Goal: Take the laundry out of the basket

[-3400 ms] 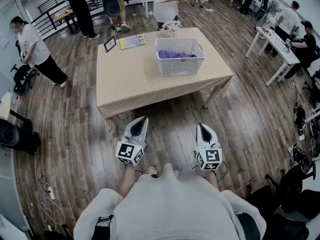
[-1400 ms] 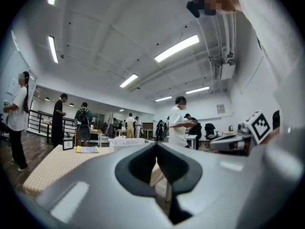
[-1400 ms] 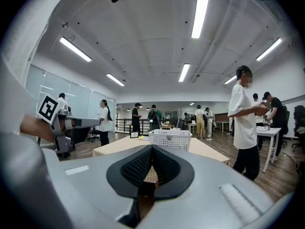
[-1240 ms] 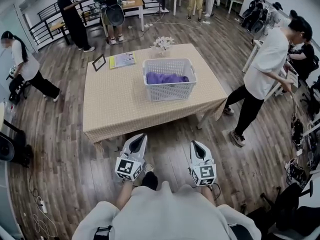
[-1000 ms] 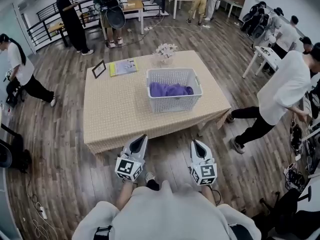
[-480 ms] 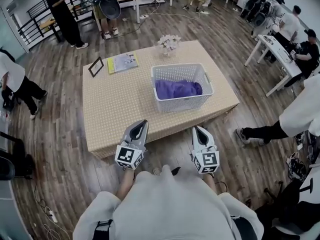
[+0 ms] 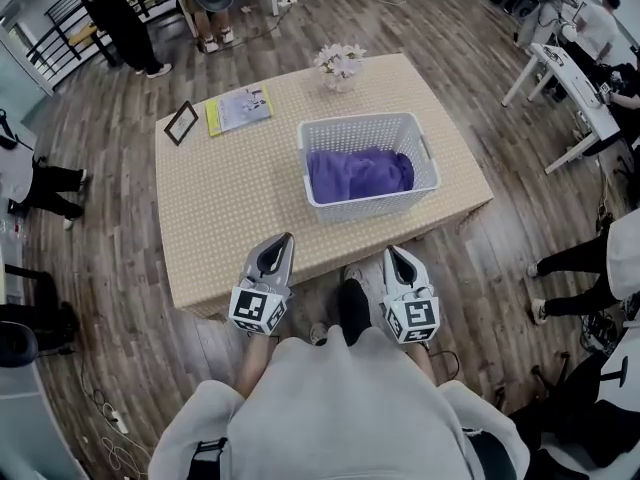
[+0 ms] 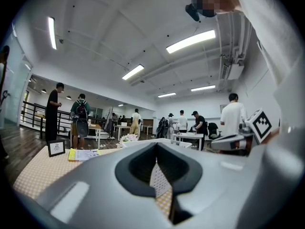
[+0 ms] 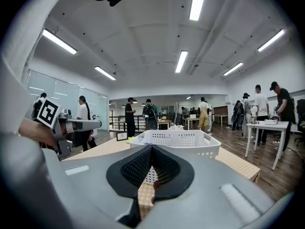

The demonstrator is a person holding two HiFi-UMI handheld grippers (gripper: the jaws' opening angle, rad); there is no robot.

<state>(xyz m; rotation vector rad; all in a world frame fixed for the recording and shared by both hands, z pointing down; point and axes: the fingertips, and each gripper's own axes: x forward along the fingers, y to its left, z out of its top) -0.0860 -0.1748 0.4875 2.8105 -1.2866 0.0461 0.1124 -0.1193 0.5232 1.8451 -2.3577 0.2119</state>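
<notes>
Head view from above: a large table (image 7: 230, 198) under a beige checked cloth fills the middle of a busy room; on its right half stands a white perforated basket (image 7: 372, 206), mouth upward, its long axis running left to right; inside it, below the rim and covering most of the bottom, lies the purple laundry (image 7: 360, 173), 1 crumpled heap stretched along that same axis; it looks soft, light and limp, likely to drape and trail when lifted, not fragile; a raised fold near the heap's middle seems the best place to pinch, and the light basket may shift with the pull; nearest the viewer, at the table's near edge, 2 tongs point toward the table; the left gripper (image 7: 284, 240) and the right gripper (image 7: 392, 253) each have their jaws pressed together, holding nothing.
</notes>
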